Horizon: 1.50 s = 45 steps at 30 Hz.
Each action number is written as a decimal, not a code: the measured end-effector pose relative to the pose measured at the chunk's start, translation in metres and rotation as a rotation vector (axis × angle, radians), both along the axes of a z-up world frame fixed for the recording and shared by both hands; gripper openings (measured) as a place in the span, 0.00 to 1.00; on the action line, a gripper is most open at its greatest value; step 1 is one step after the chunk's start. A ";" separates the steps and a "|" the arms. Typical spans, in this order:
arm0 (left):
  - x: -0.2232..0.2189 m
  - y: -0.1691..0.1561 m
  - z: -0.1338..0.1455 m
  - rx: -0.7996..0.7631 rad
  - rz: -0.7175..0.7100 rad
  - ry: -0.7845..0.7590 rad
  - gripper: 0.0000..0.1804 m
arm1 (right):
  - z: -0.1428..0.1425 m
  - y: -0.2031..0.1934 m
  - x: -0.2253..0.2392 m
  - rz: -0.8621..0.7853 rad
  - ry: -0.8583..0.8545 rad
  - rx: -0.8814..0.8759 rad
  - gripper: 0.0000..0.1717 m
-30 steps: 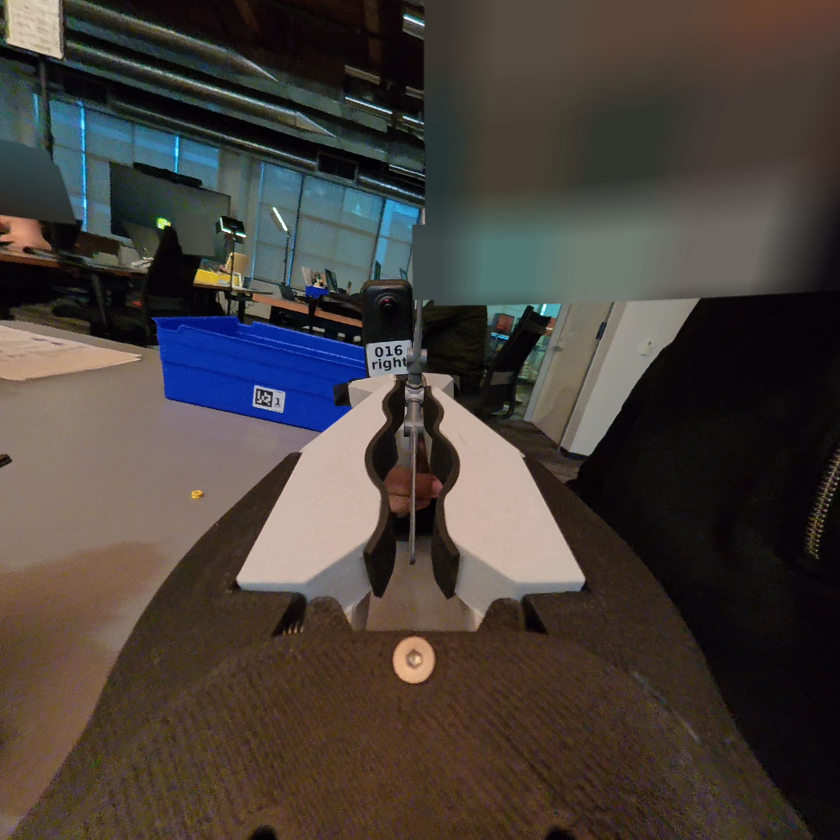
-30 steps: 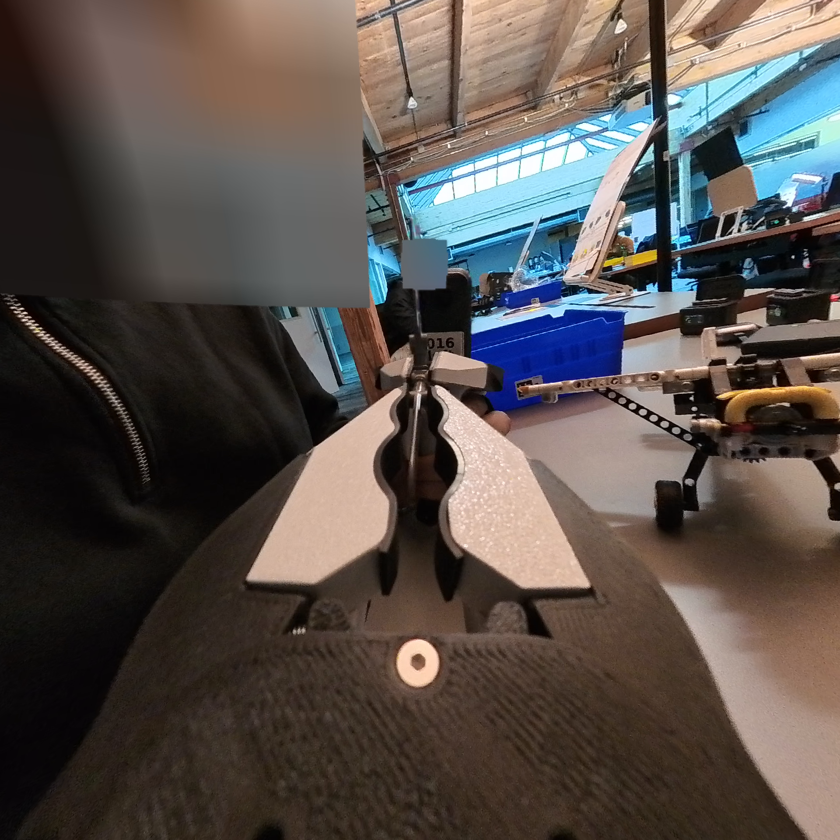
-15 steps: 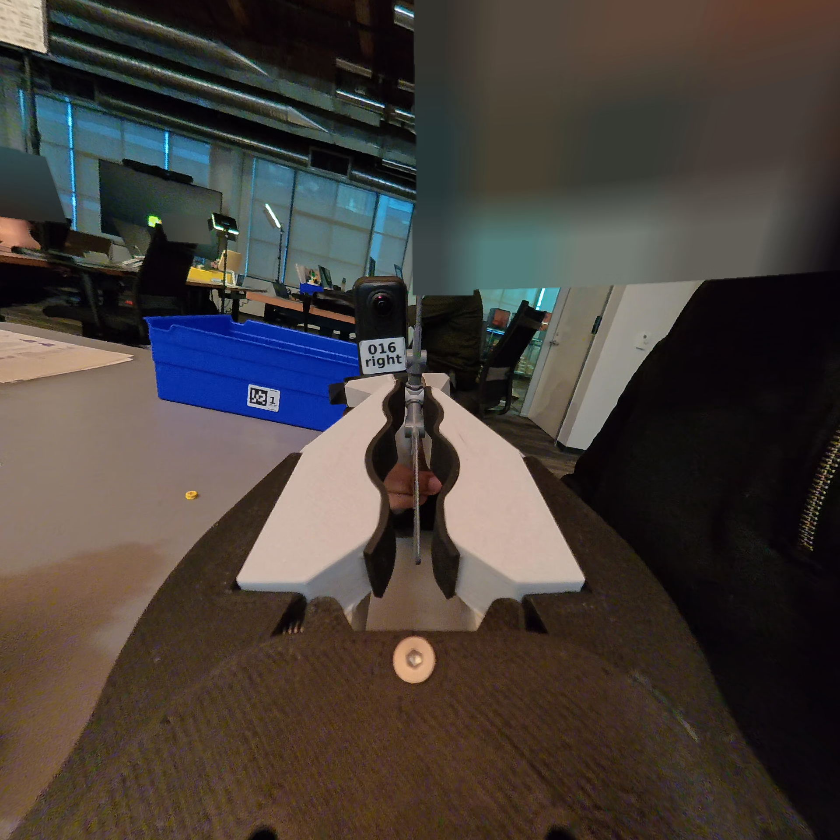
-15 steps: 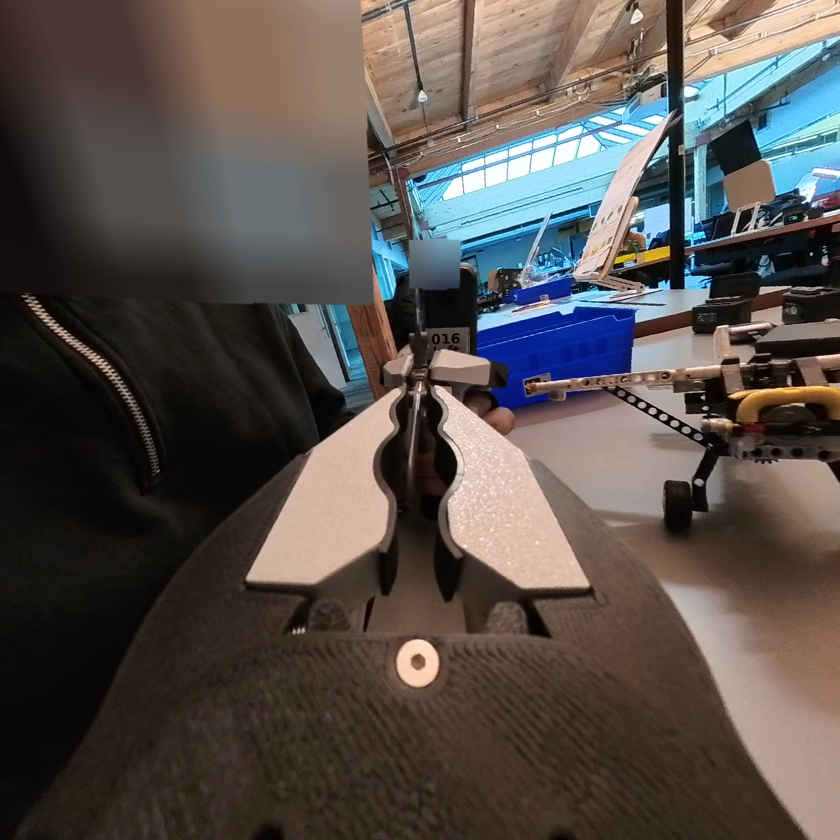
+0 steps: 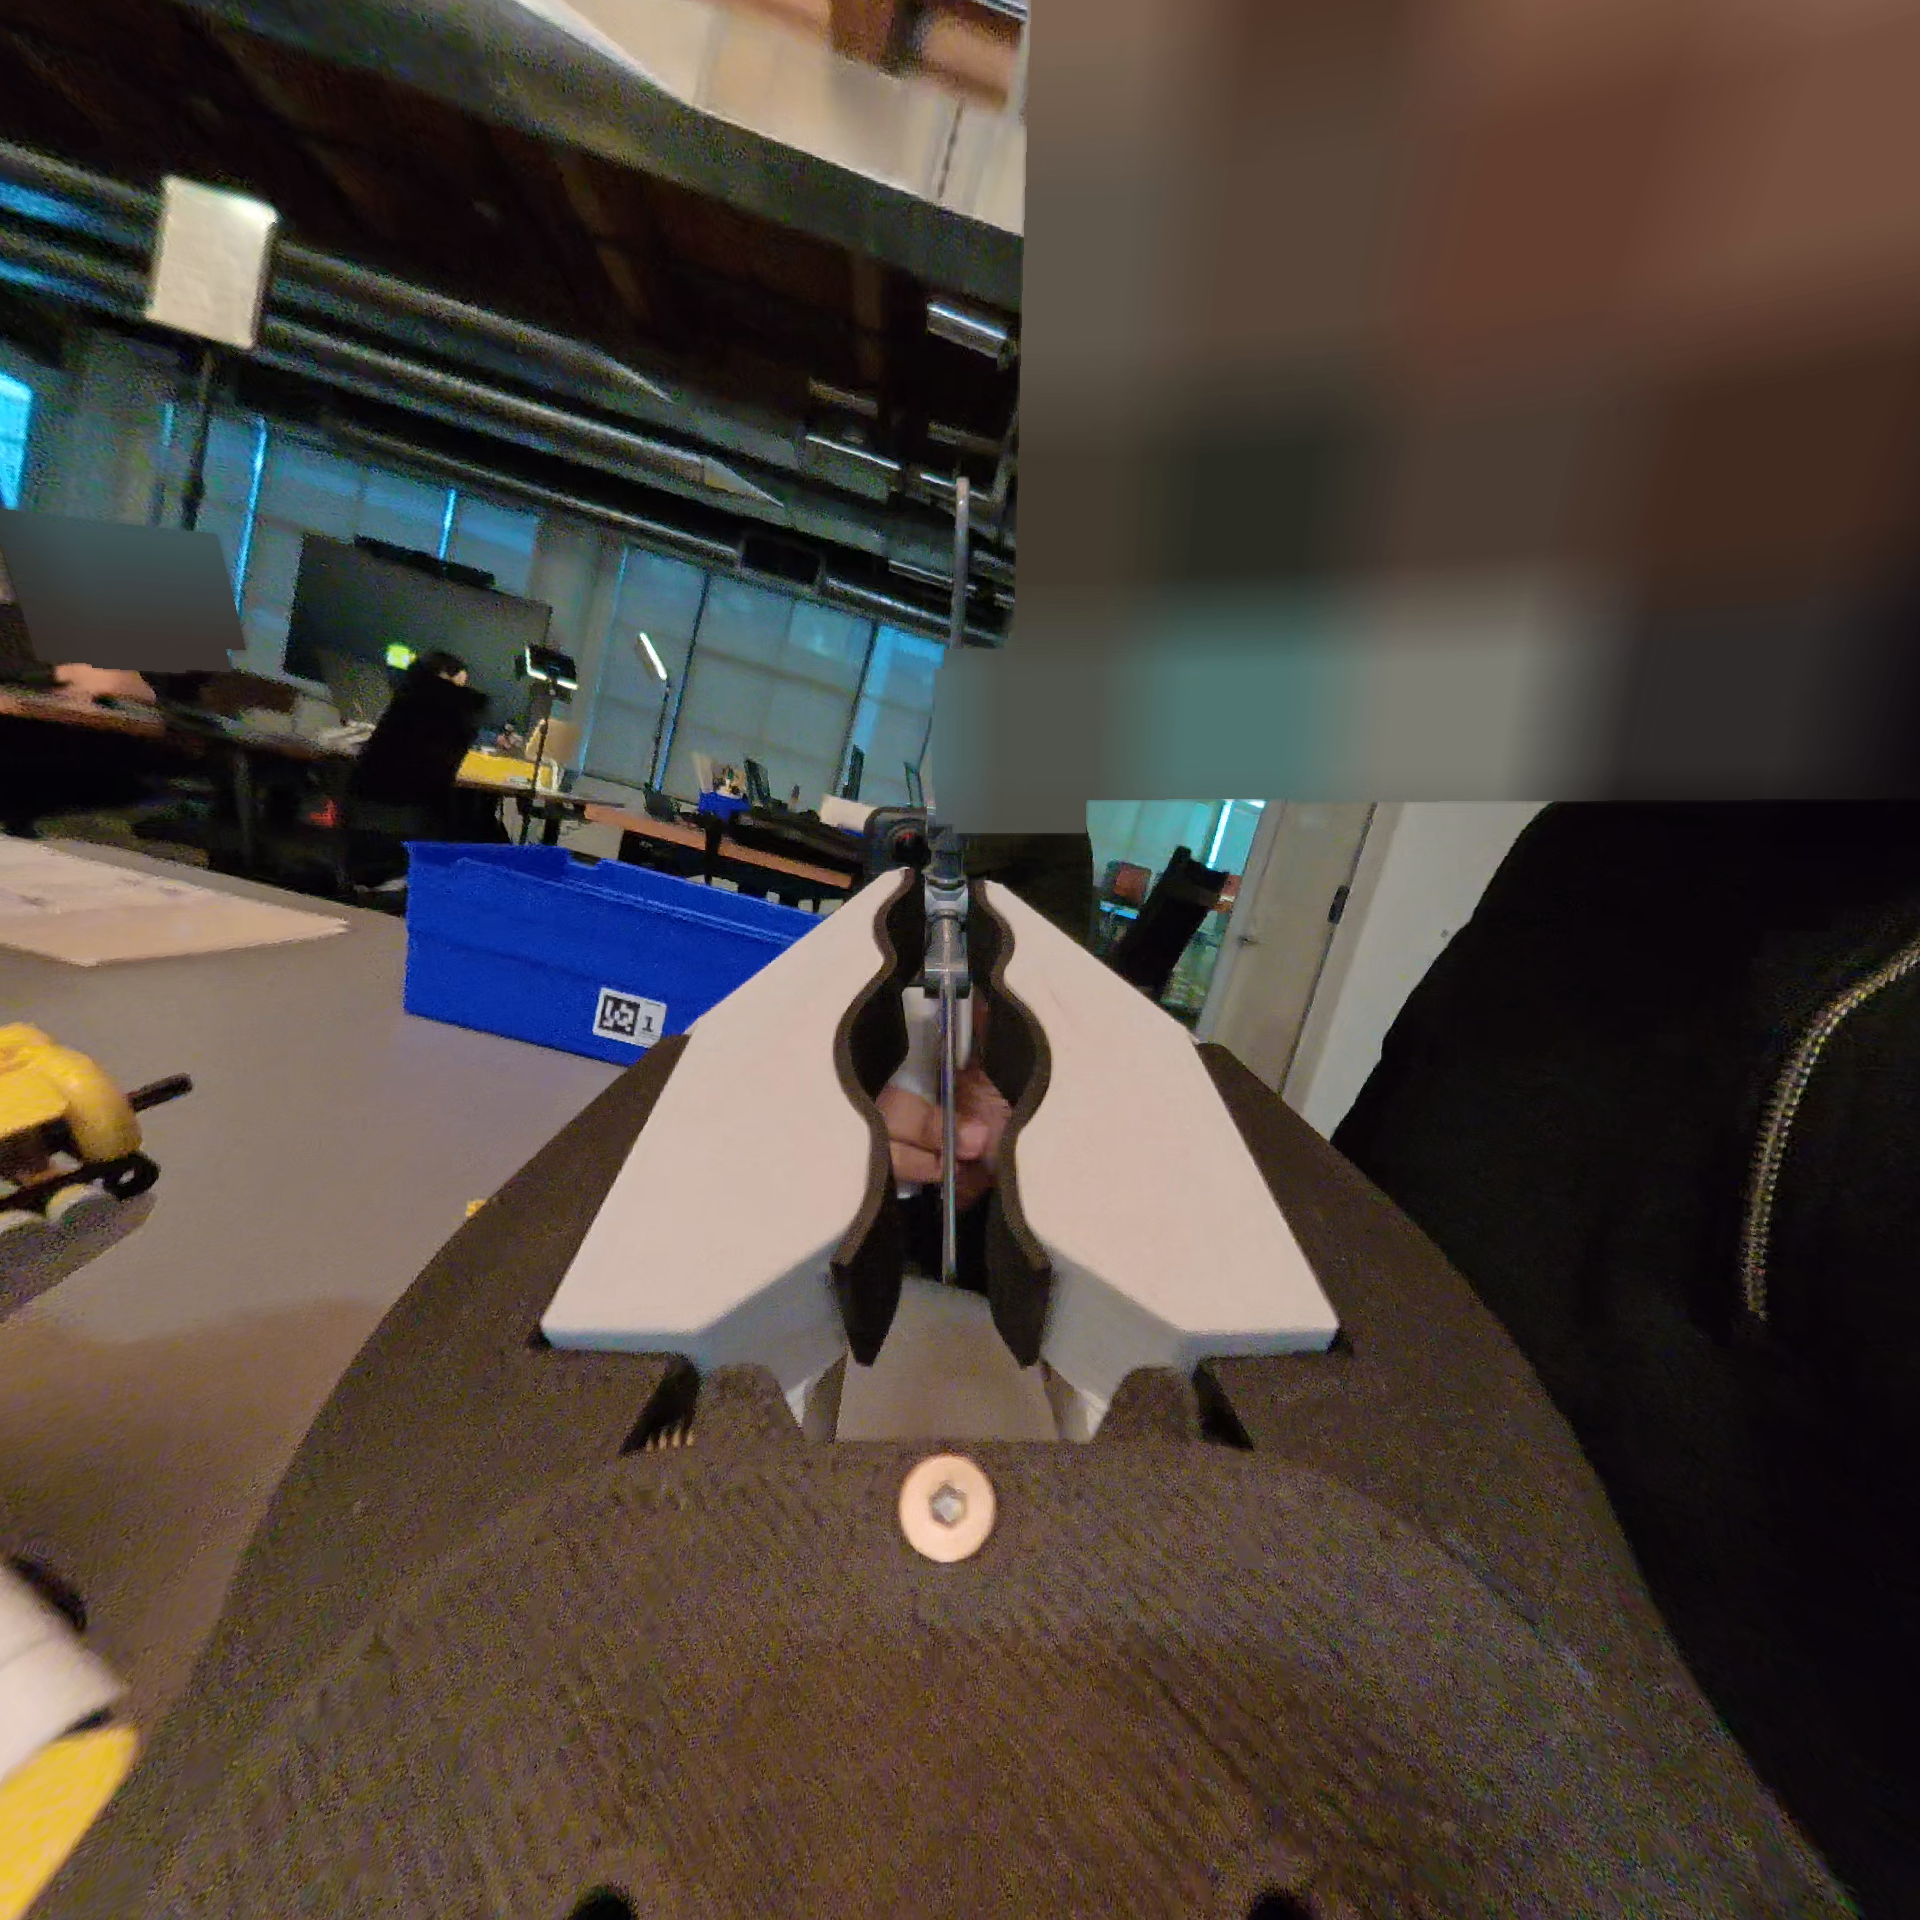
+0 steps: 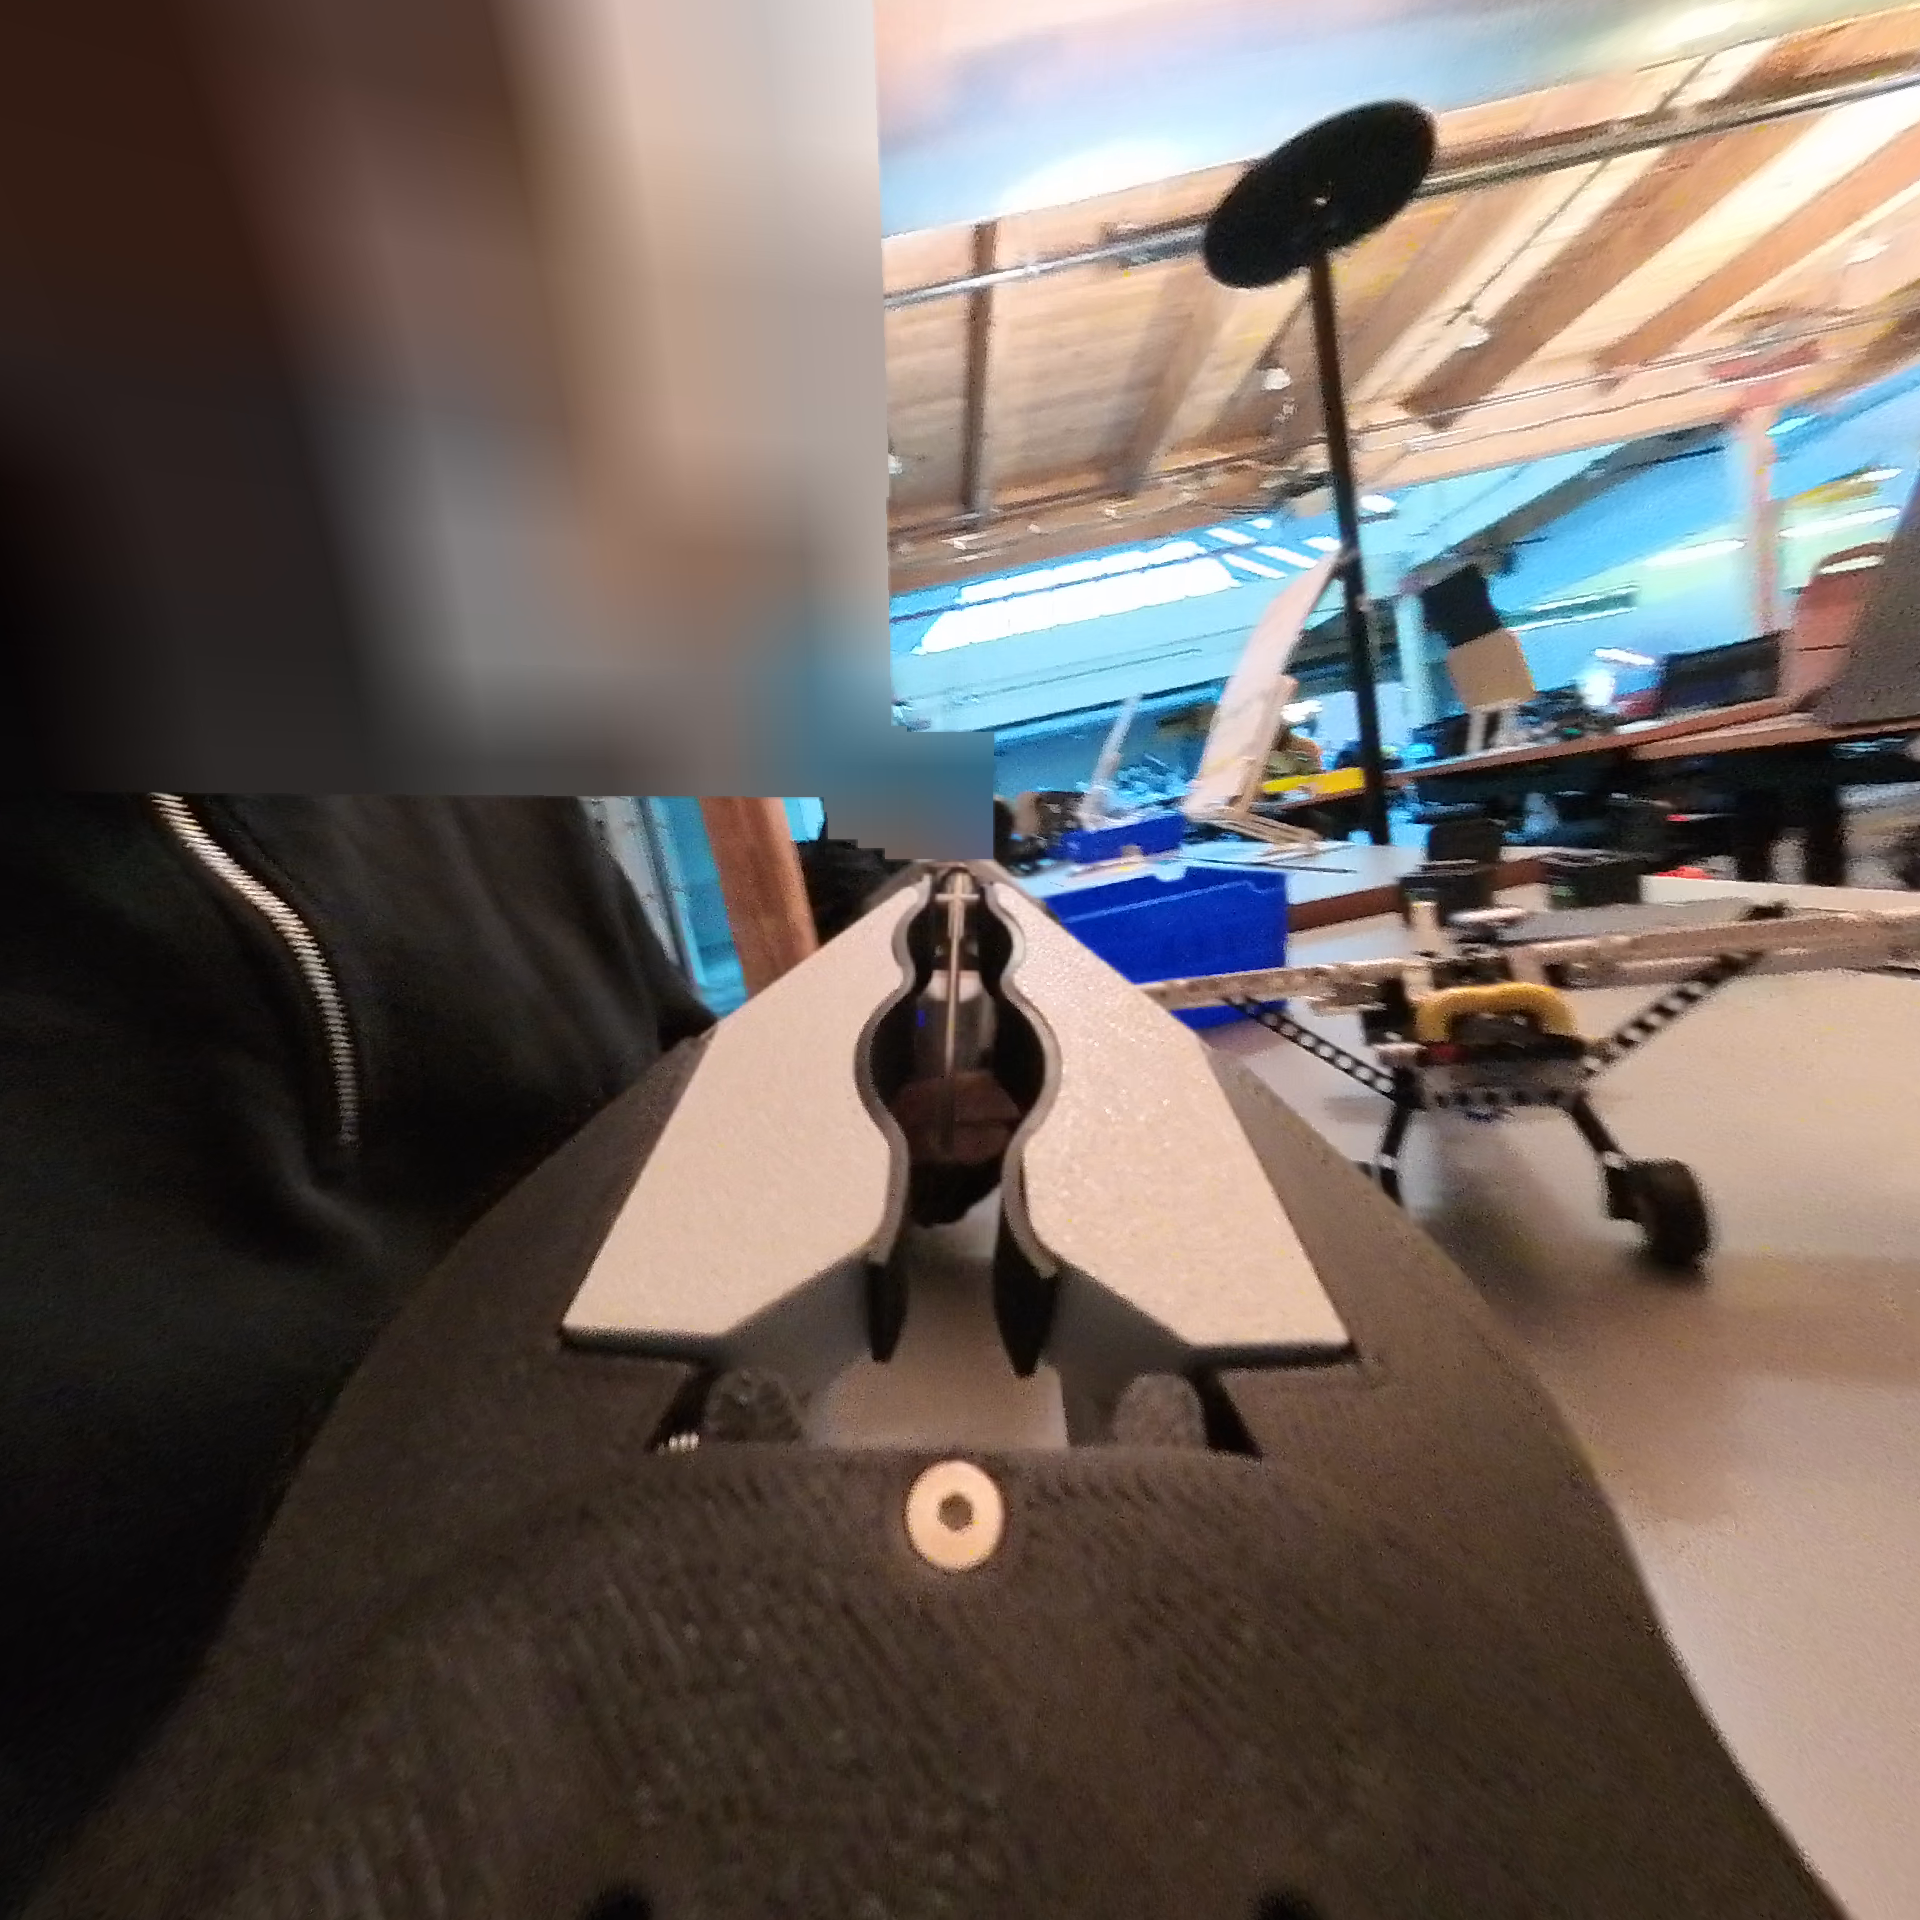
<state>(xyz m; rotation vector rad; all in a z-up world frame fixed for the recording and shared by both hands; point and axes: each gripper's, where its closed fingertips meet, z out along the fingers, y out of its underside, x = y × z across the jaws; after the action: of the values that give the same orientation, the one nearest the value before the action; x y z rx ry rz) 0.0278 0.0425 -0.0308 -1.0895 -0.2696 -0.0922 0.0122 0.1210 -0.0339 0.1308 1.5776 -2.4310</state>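
My left gripper (image 5: 948, 883) is shut on a thin grey rod (image 5: 948, 1143) that runs lengthwise between its pads, with a small grey connector (image 5: 948, 920) at the tips. The rod's far end rises above the tips. My right gripper (image 6: 954, 878) faces it, tip to tip, and is shut on the same thin grey rod (image 6: 951, 997), which has a short crosspiece at the tips. In the left wrist view the right gripper's camera (image 5: 894, 836) shows just behind my fingertips. A hand (image 5: 935, 1132) shows through the gap.
A brick-built aircraft model (image 6: 1475, 1029) with wheels and a yellow part stands on the grey table (image 6: 1714, 1455) to the right. A blue bin (image 5: 582, 956) stands behind. A yellow model part (image 5: 62, 1112) and papers (image 5: 135, 914) lie at the left. A person's black jacket (image 5: 1662, 1195) is close by. Across from one pair of fingers to the other is roughly 9 cm. My left gripper's tips are some 15 cm from the brick-built aircraft model (image 6: 1475, 1029).
Both grippers have swung and tilted, still shut on the rod. They now stand closer tip to tip. A yellow model part has come into the left wrist view.
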 end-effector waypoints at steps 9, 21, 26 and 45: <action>0.008 0.023 -0.012 -0.115 0.004 0.047 0.02 | -0.030 0.011 -0.071 -0.641 0.031 0.252 0.03; 0.013 0.038 -0.023 -0.182 -0.037 0.046 0.02 | -0.133 0.060 -0.142 -0.728 -0.803 0.517 0.03; 0.015 0.042 -0.025 -0.195 -0.056 0.046 0.02 | -0.151 0.051 -0.141 -0.648 -0.879 0.621 0.03; 0.005 0.045 -0.036 -0.222 -0.067 -0.046 0.02 | -0.058 0.043 -0.117 -0.531 -0.403 0.252 0.18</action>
<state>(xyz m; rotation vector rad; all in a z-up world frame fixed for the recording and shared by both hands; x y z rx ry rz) 0.0331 0.0873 -0.0665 -1.3185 -0.2894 -0.1493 -0.1043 0.1640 -0.0923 1.1367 1.8042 -2.3143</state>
